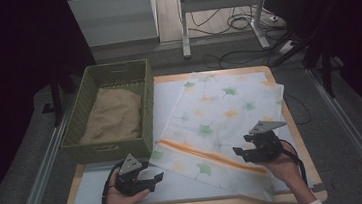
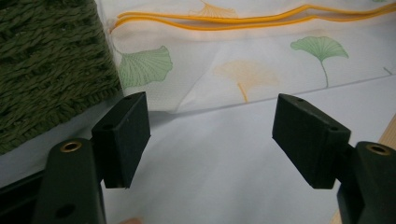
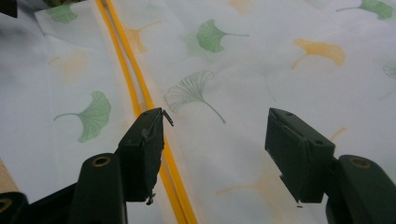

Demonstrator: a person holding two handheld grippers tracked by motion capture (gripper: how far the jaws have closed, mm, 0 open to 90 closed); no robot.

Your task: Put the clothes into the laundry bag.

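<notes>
two tongs hover spread over the desk, neither pinching anything. the left tongs hang above bare white surface just short of the cloth's near corner, beside the green woven basket. the right tongs sit above the ginkgo-print cloth, which lies flat and skewed across the desk, its orange-piped edge running under the left jaw in the right gripper view. a tan cloth already lies in the basket. this looks like the approach before a fold or lift. next, each pair likely needs to drop onto a near corner or edge and close on one layer.
</notes>
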